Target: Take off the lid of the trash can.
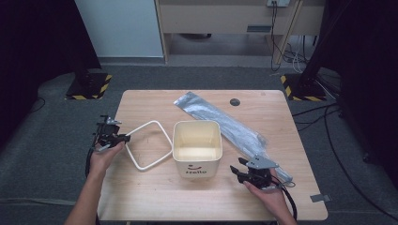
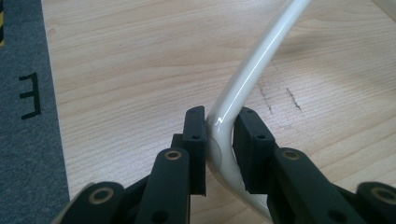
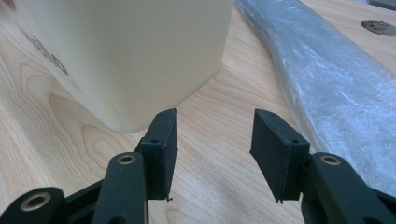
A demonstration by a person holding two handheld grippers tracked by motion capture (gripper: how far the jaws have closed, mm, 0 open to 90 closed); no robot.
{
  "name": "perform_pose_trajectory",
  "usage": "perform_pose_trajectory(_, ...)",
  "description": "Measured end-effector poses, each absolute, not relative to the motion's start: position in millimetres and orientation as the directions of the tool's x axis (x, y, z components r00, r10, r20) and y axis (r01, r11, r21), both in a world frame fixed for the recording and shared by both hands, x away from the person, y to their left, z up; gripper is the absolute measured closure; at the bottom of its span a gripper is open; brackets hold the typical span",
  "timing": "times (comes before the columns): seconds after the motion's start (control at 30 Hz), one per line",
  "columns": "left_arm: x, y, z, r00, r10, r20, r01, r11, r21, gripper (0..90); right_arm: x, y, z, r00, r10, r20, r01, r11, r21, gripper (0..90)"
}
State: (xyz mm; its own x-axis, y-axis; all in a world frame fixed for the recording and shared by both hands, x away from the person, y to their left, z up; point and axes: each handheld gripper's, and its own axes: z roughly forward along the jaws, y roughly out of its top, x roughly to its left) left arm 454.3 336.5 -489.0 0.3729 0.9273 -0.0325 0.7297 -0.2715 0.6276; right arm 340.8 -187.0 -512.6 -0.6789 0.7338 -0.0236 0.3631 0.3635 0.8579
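Two black fingers (image 2: 194, 135) of left gripper (image 2: 219, 140) pinched the white bent-tube square frame (image 2: 252, 70) at its corner, frame lying on light wood desk (image 1: 155, 192) w/ cream square plastic bin (image 1: 197, 147) beside it. Right gripper (image 3: 215, 140) fingers stood spread, holding nothing, near bin's corner. Bin front read "hello"; silver foil bag (image 1: 220, 119) lay behind.
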Motion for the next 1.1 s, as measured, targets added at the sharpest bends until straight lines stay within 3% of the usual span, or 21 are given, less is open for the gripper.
perform_pose_trajectory(1.1,459,320,-513,0.386,0.922,0.025,0.738,-0.325,0.591,72.1,340,-187,-515,-0.674,0.739,-0.012,0.379,0.360,0.852,48.2)
